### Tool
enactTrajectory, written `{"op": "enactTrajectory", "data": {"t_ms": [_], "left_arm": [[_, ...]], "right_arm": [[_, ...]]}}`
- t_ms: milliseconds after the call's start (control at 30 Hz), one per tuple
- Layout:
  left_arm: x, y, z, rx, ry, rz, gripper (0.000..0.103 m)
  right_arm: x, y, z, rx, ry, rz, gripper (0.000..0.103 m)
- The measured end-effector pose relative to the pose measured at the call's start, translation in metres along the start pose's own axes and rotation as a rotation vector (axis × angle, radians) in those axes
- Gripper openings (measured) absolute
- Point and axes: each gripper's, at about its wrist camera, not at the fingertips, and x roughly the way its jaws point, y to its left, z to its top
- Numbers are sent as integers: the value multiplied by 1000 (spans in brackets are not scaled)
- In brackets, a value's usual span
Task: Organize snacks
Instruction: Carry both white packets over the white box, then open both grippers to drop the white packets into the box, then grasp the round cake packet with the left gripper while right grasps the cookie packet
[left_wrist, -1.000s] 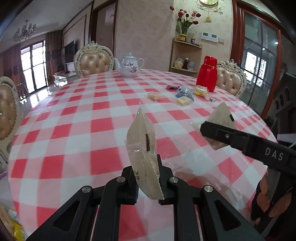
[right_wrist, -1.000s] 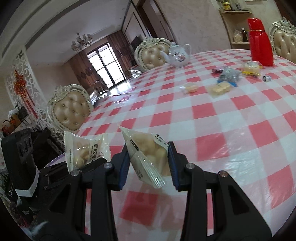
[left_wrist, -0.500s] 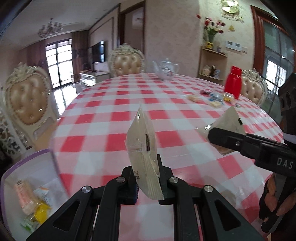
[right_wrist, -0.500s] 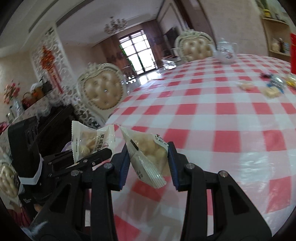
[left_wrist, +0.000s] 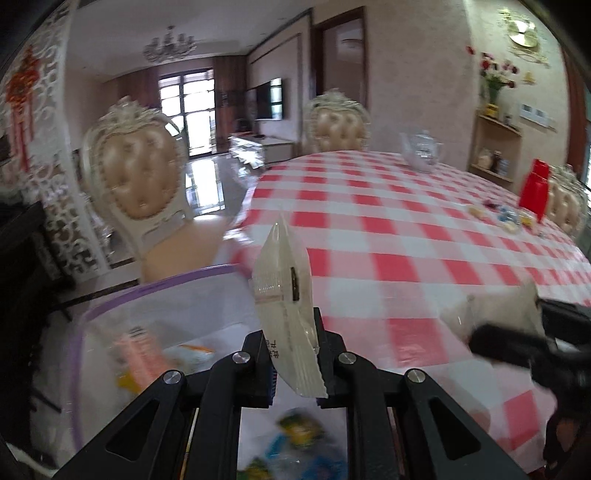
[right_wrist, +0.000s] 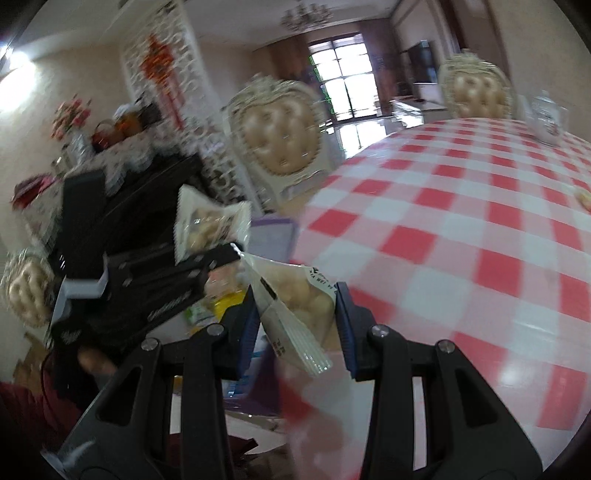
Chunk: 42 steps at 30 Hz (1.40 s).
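Observation:
My left gripper (left_wrist: 295, 354) is shut on a white snack packet (left_wrist: 286, 295), held on edge above a purple-rimmed white bin (left_wrist: 155, 291) left of the table. The bin holds several snacks (left_wrist: 142, 356). My right gripper (right_wrist: 295, 325) is shut on a clear packet of pale round snacks (right_wrist: 295, 299) at the table's left edge. In the right wrist view the left gripper (right_wrist: 207, 262) and its packet (right_wrist: 207, 225) show at left, over the bin (right_wrist: 271, 236). In the left wrist view the right gripper (left_wrist: 517, 343) shows at right.
A round table with a red-and-white checked cloth (left_wrist: 424, 236) fills the right side. Several loose snacks (left_wrist: 502, 218), a red thermos (left_wrist: 535, 188) and a white teapot (left_wrist: 423, 151) stand at its far side. Padded chairs (left_wrist: 136, 173) stand around it.
Both grippers have swung left with their packets, from over the table to its left edge. The bin has come into full view under the left gripper.

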Motion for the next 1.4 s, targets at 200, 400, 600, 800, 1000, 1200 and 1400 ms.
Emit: {"op": "enactTrajectory", "data": {"t_ms": [200, 400, 600, 800, 1000, 1200, 1400], "left_arm": [[0, 37, -1, -12, 7, 122, 15], [8, 52, -2, -17, 37, 166, 15], [11, 56, -2, -2, 73, 259, 27], [3, 46, 3, -15, 27, 342, 84], [21, -3, 22, 7, 65, 238, 84], [73, -119, 59, -29, 252, -160, 84], [128, -263, 97, 53, 303, -381, 84]], "right_arm": [[36, 43, -6, -109, 74, 64, 42], [64, 68, -13, -179, 126, 100, 43], [82, 74, -17, -162, 156, 183, 53], [45, 31, 2, -48, 53, 151, 65], [-29, -52, 10, 47, -20, -62, 82], [-111, -174, -4, 177, -44, -418, 85], [-193, -301, -26, 489, -131, -580, 85]]}}
